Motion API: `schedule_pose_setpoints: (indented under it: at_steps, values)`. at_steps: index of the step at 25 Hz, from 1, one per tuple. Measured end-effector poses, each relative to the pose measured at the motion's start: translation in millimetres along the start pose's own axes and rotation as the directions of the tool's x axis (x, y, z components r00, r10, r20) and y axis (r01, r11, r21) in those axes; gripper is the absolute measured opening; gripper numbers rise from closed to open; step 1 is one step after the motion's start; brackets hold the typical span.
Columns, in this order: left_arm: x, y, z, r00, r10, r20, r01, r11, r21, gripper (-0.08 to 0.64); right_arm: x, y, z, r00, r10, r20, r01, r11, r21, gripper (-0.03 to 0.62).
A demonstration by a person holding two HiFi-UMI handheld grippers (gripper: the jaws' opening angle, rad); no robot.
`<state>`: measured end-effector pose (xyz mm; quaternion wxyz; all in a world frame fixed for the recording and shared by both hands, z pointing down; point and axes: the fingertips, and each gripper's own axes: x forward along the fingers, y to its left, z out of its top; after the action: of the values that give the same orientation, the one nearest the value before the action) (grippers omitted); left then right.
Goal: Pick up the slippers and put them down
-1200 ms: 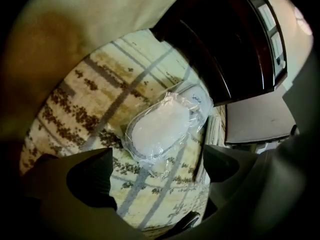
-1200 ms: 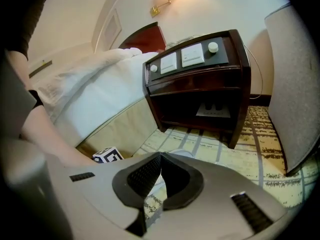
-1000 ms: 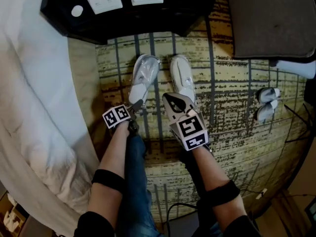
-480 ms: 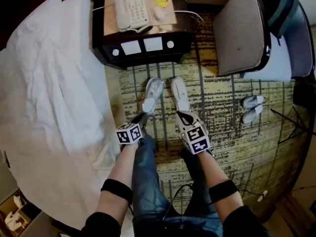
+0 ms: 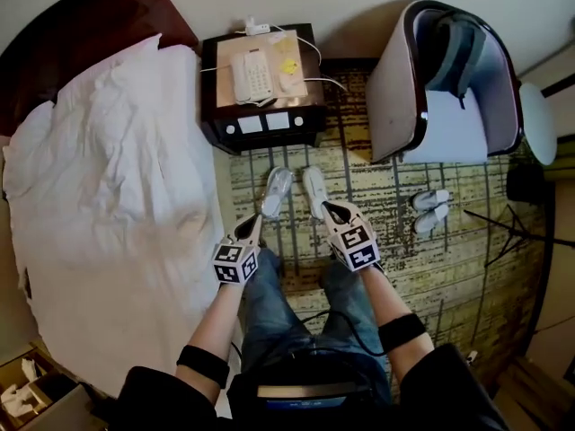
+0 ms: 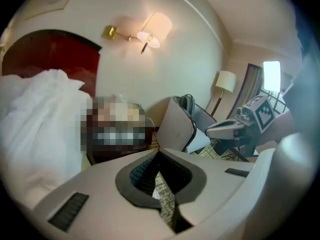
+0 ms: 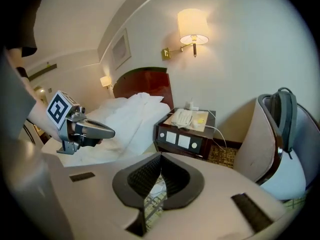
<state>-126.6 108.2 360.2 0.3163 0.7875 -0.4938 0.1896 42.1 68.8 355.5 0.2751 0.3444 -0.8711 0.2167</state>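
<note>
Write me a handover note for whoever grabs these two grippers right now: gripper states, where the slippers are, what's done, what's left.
Left gripper: shut; its jaws have just been closing, with nothing between them.
Right gripper: shut, empty.
Slippers: the pair lies side by side on the carpet in front of the nightstand, just beyond both gripper tips. A second pair lies by the chair.
Done: the pair is down on the floor, and neither gripper is on it.
Left: probably nothing for this pair. If it needs another go, open the jaws first.
</note>
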Motion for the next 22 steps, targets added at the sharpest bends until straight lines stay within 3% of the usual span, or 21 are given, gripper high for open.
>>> schedule_pose_setpoints:
  at_steps: [5,12,22]
  values:
    - [-64,-27,64,0.994,0.040,0.102,-0.046,0.997,0.063,0.000,-58,16,53,0.997,0.010,0.071,-0.007,0.999,-0.043,0.002]
    - [-124,-60,130,0.975,0.057,0.214,-0.089,0.985,0.145,0.000,-121,24,81,0.992,-0.014,0.124,0.019,0.999,-0.041,0.002]
    - [-159,-78,145,0.966,0.070,0.249,-0.112,0.981,0.156,0.000,-169,7,80,0.983,-0.090,0.159,0.089,0.996,0.014,0.002]
